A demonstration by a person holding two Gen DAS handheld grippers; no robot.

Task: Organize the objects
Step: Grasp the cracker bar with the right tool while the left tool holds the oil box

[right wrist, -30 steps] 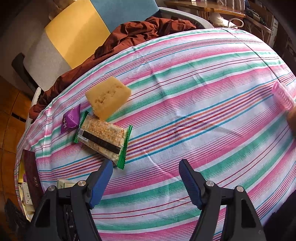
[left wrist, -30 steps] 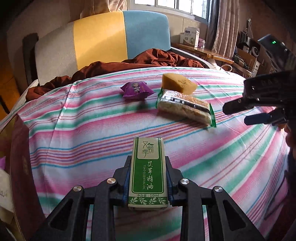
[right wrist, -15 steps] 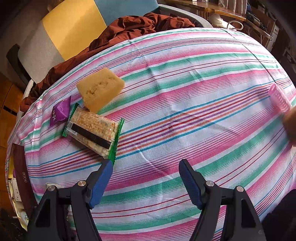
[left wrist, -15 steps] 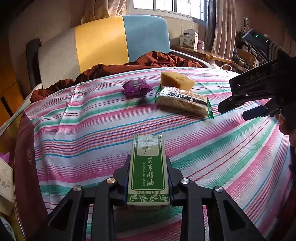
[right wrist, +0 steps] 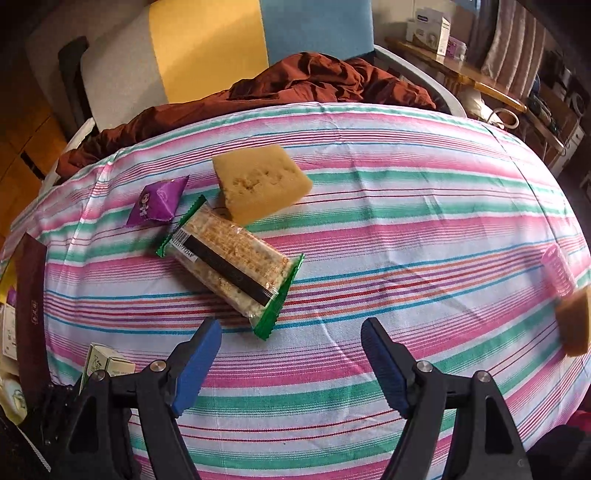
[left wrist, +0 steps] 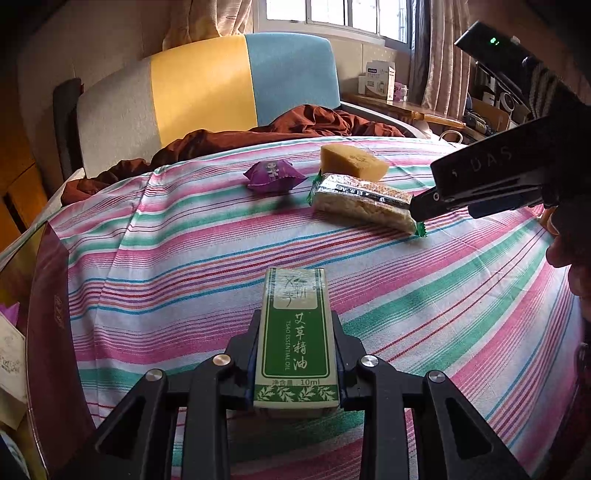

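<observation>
The striped cloth (right wrist: 406, 229) carries a cracker pack (right wrist: 232, 266), sponge (right wrist: 262, 182), purple sachet (right wrist: 159, 201) and pink roller (right wrist: 557, 271).

The left wrist view sits low and close behind the left gripper (left wrist: 295, 354). It looks across the striped table (left wrist: 461, 332) toward its far edge, where a chair back (left wrist: 207, 96) and a window (left wrist: 332, 16) stand. The right wrist view hangs higher over the near part of the table (right wrist: 406, 229) and faces more steeply down, past the right gripper (right wrist: 291, 363).

Both views share the far left part of the table: the cracker packet (left wrist: 364, 203) (right wrist: 232, 262), the yellow sponge (left wrist: 352, 162) (right wrist: 260, 182) and the purple sachet (left wrist: 273, 175) (right wrist: 157, 201). Each view also catches the other gripper at its side edge.
</observation>
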